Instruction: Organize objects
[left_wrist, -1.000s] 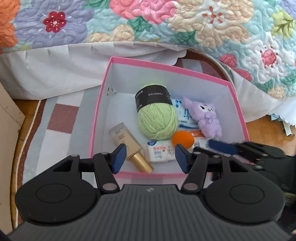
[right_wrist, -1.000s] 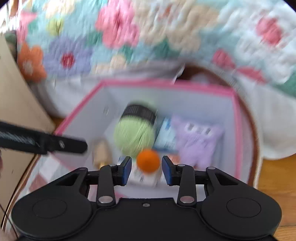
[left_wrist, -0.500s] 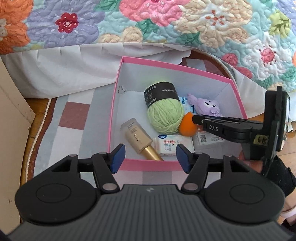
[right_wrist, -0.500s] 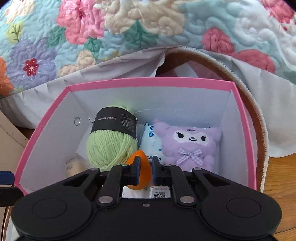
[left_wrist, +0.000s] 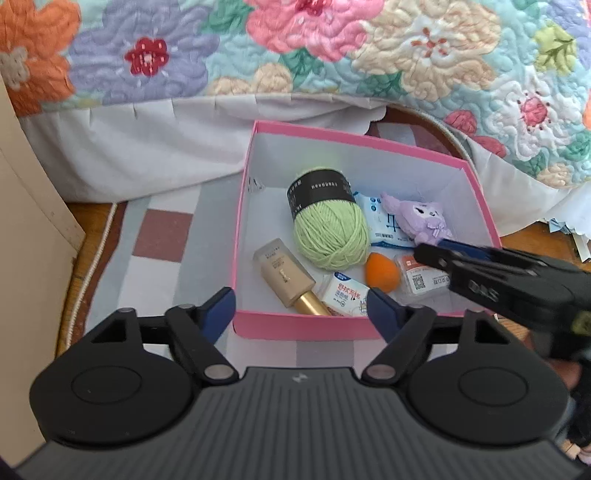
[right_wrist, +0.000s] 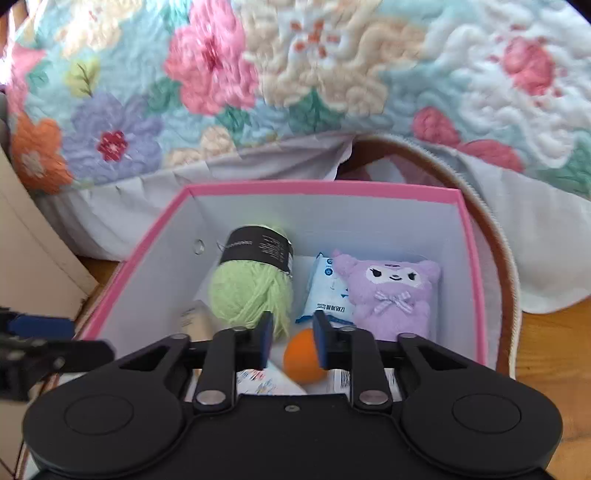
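Below the flowered quilt, inside the pink-rimmed cardboard box (right_wrist: 325, 189), the orange teardrop sponge (right_wrist: 303, 360) lies loose beneath the right gripper's (right_wrist: 292, 339) opening, empty jaws.

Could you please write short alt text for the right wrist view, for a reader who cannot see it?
The right gripper hangs over a pink box, its jaws opening above an orange sponge lying free inside. Green yarn and a purple plush sit behind it.
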